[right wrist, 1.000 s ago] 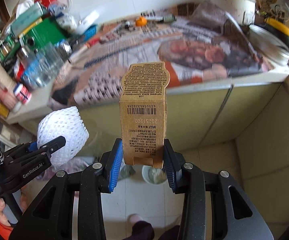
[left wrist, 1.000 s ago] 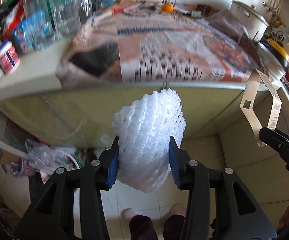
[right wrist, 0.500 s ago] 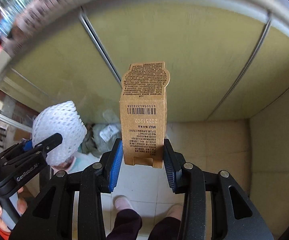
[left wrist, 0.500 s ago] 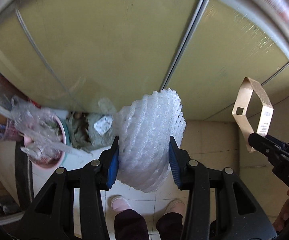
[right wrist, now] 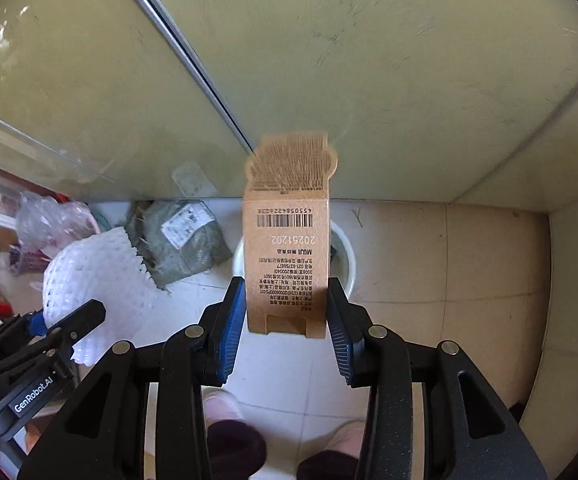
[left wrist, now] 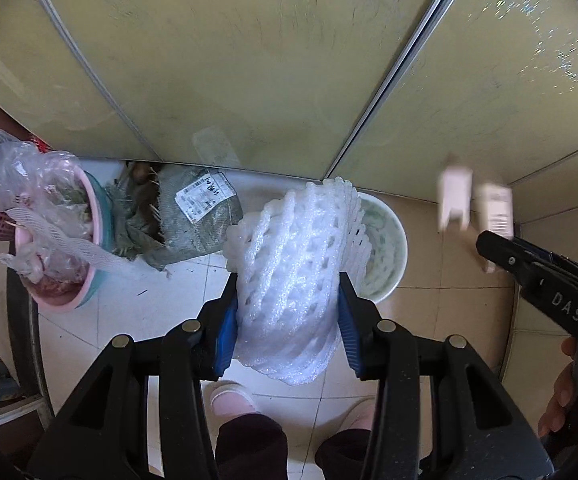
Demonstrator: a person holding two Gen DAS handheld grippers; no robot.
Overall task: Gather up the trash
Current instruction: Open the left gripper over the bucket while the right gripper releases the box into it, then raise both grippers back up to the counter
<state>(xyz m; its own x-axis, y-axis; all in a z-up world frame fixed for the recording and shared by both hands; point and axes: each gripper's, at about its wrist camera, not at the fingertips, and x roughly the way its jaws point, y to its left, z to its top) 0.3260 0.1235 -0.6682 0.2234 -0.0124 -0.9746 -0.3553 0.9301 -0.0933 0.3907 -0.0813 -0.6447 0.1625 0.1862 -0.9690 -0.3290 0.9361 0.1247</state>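
Holding two pieces of trash above the white bin (left wrist: 389, 256) on the tiled floor: the left gripper (left wrist: 287, 320) is clamped on a foam fruit net (left wrist: 289, 272), and the right gripper (right wrist: 287, 316) has its blue pads beside a kraft cardboard sleeve (right wrist: 287, 264), though a slim gap shows on the sleeve's right side, so whether it is gripped or just let go cannot be told. Step in hand, by judgement: dropping both into the bin. Best done by centring each item over the bin's rim before parting the fingers, since foam and thin card are light and may drift. Foam net: white, soft, open lattice, squashed between the pads. Sleeve: brown, flat-sided, printed with a barcode, blurred at its top. Left of the bin: a grey-green sack (left wrist: 193, 216), then a pink basin (left wrist: 69, 240) stuffed with plastic.
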